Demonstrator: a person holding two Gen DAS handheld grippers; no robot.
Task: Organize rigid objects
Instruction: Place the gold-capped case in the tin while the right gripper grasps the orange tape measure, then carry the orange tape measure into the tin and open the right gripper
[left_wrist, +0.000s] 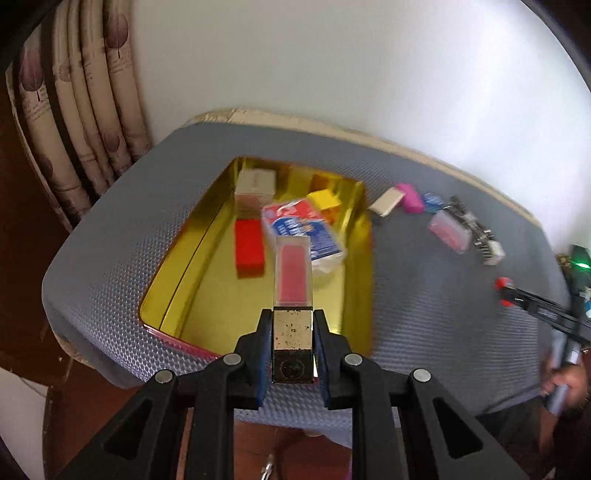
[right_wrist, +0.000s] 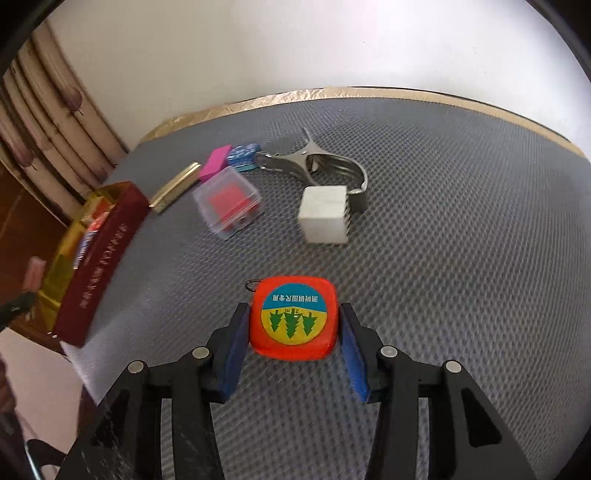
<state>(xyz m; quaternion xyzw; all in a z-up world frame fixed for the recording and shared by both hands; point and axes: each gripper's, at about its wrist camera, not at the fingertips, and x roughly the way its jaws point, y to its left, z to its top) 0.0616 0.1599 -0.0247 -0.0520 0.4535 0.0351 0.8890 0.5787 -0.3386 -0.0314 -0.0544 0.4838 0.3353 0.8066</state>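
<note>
We have the job partly done: the gold tin (left_wrist: 354, 236) already holds a red block (left_wrist: 249, 249), a yellow block (left_wrist: 325, 199), a beige box (left_wrist: 255, 182) and a blue-and-red packet (left_wrist: 303, 229), and our left hand-held gripper (left_wrist: 291, 334), clamped on a lip gloss tube (left_wrist: 293, 280), hangs over the tin's 6 o'clock edge, ready, we judge, to drop it in. Our right hand-held gripper (right_wrist: 293, 332) has its jaws apart either side of the orange tape measure (right_wrist: 293, 317), which lies on the tabletop (right_wrist: 461, 258), the pads close but not clearly pressing. Still left out, up at 12 o'clock from the tape measure, are the white cube (right_wrist: 325, 214), a metal clip (right_wrist: 317, 162), a clear case (right_wrist: 227, 201), a pink eraser (right_wrist: 216, 162), a small blue thing (right_wrist: 242, 153) and a gold bar (right_wrist: 175, 188).
</note>
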